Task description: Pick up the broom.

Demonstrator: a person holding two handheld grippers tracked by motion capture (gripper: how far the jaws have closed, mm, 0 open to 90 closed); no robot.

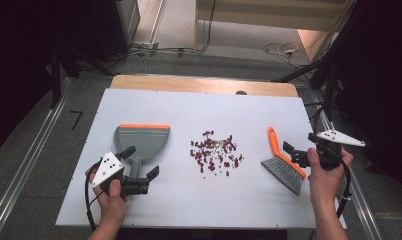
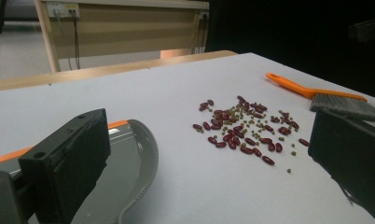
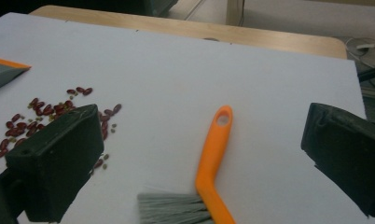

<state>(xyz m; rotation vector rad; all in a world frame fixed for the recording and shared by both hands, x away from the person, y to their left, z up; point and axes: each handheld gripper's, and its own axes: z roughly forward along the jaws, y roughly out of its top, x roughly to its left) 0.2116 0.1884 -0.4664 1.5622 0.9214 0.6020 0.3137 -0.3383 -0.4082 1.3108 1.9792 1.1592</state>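
A grey dustpan (image 1: 141, 139) with an orange front lip lies at the table's left, and its stubby handle points toward me. My left gripper (image 1: 140, 163) is open over that handle, with one jaw on each side and no pad pressing on it. A scatter of red beans and small green ones (image 1: 216, 153) lies mid-table. At the right lies a brush (image 1: 284, 162) with an orange handle and grey bristles. My right gripper (image 3: 199, 156) is open, and the brush's handle (image 3: 216, 140) lies between its wide jaws, untouched. The left gripper view has the dustpan (image 2: 129, 168) under one jaw and the beans (image 2: 241, 126) ahead.
The white table top (image 1: 199, 200) ends in a wooden strip (image 1: 204, 84) at the far side. Beyond it are floor, cables and dark stands. The dustpan's corner (image 3: 1, 70) and the beans (image 3: 41, 114) lie to the left in the right gripper view.
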